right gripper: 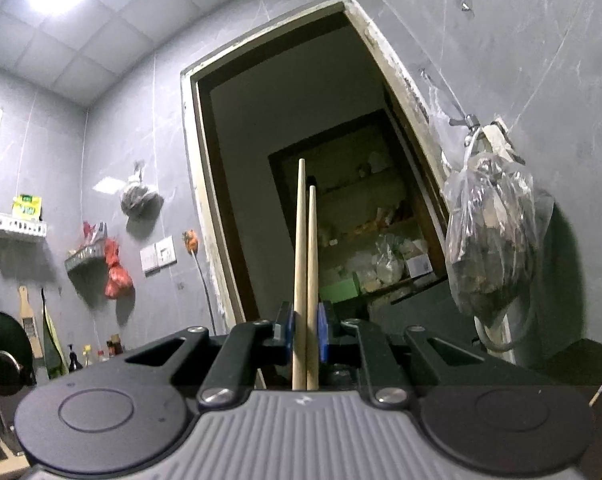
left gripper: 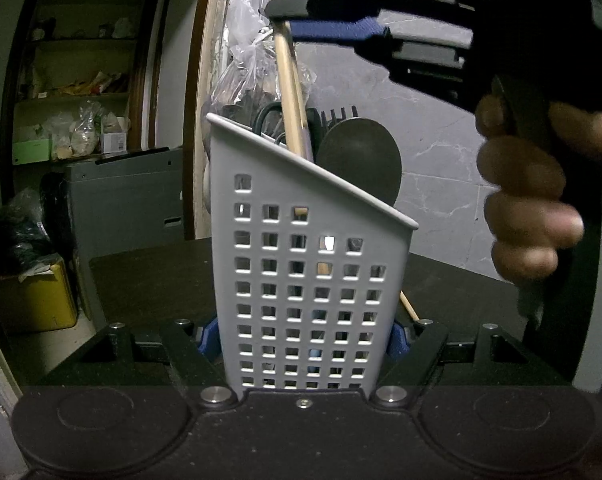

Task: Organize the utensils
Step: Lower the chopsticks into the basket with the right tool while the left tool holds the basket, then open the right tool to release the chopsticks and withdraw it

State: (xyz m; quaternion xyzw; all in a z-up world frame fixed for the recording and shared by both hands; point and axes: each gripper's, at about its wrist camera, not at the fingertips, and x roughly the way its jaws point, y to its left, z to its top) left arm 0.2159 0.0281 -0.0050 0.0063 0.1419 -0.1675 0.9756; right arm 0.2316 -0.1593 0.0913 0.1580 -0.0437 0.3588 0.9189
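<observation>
1. Left wrist view: the left gripper [left gripper: 303,340] is clamped on the base of a tall pale-grey perforated plastic utensil holder [left gripper: 301,280], its blue pads pressing on both side walls. The holder stands upright on a dark tabletop [left gripper: 149,280].
2. In the same view the right gripper [left gripper: 289,16] comes in from the upper right, carried by a person's hand [left gripper: 529,196]. It pinches a pair of pale wooden chopsticks [left gripper: 289,80] near their upper part.
3. The chopsticks' long axis runs steeply downward, and their lower ends are already inside the holder's open top, beside black-handled scissors [left gripper: 271,114] and a dark round spatula head [left gripper: 361,156]. The coming move, as I judge it, turns on keeping that axis in line with the opening before the grip is let go.
4. One more light wooden stick [left gripper: 409,306] lies on the tabletop just behind the holder's right side.
5. Right wrist view: the fingers are closed on the two chopsticks, which point up and away between the blue pads.
6. The room is grey-tiled, with an open doorway [right gripper: 301,160] onto cluttered shelves and a clear plastic bag [right gripper: 493,240] hanging on the wall.
</observation>
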